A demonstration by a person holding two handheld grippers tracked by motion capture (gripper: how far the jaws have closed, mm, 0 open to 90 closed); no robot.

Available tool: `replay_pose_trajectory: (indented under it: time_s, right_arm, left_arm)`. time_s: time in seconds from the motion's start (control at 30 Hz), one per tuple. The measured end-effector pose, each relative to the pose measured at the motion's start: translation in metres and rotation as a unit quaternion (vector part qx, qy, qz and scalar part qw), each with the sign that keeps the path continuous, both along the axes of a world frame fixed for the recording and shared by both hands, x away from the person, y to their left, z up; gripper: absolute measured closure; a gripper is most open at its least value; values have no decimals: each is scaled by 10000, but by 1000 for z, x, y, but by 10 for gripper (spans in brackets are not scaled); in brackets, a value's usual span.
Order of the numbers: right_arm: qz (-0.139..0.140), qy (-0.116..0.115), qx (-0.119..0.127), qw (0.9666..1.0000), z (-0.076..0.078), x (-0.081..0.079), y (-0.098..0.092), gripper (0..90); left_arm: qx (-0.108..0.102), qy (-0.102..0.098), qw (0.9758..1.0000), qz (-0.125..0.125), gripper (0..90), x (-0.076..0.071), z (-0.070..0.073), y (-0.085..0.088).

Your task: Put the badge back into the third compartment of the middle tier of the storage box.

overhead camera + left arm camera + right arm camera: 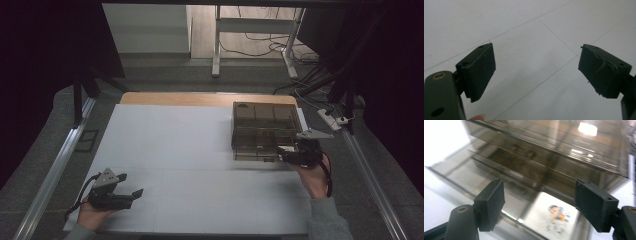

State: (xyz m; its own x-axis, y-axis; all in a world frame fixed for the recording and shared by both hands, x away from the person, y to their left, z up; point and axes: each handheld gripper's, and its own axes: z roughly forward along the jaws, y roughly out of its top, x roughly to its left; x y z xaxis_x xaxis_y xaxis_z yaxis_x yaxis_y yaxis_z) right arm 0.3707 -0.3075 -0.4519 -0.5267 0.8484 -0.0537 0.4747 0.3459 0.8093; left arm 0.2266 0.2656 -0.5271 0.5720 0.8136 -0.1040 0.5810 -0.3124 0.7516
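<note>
A smoky see-through drawer box (264, 127) stands on the right half of the white table (190, 150). My right gripper (281, 154) is at the box's front right corner, open. In the right gripper view my right gripper (540, 192) has its jaws wide apart in front of a low drawer (499, 182) that sticks out of the box (554, 142). A small card with a colourful picture (556, 217) lies in that drawer. My left gripper (132, 186) rests near the table's front left, open. Between the jaws of my left gripper (537, 57) there is only bare table top.
The table's far edge shows a strip of wood (200, 98). Metal rails (55, 170) run along both sides of the table. A power strip (330, 119) and cables lie on the floor to the right. A white frame (216, 45) stands beyond the table.
</note>
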Motion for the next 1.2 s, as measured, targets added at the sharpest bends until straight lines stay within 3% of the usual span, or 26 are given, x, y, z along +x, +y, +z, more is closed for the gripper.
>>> replay_pose_trajectory:
  time_s: [0.23,0.43,0.73,0.83,1.2]
  right_arm:
    - [488,-125,183,9986,-5,-17,9,250]
    - [718,-138,377,9966,-14,-40,2,254]
    - [917,-77,391,9950,-32,-69,-10,255]
    - [1026,-87,273,9943,-37,-77,-12,255]
    - [1128,1,265,9933,-46,-82,-15,261]
  left_arm:
    - [-7,-14,10000,-12,139,-1,0,0]
    - [-13,-23,10000,-29,139,-1,0,0]
    - [-25,-28,10000,-29,140,-1,0,0]
    - [-28,-31,10000,-28,140,-1,0,0]
    - [-34,-32,10000,-30,141,-1,0,0]
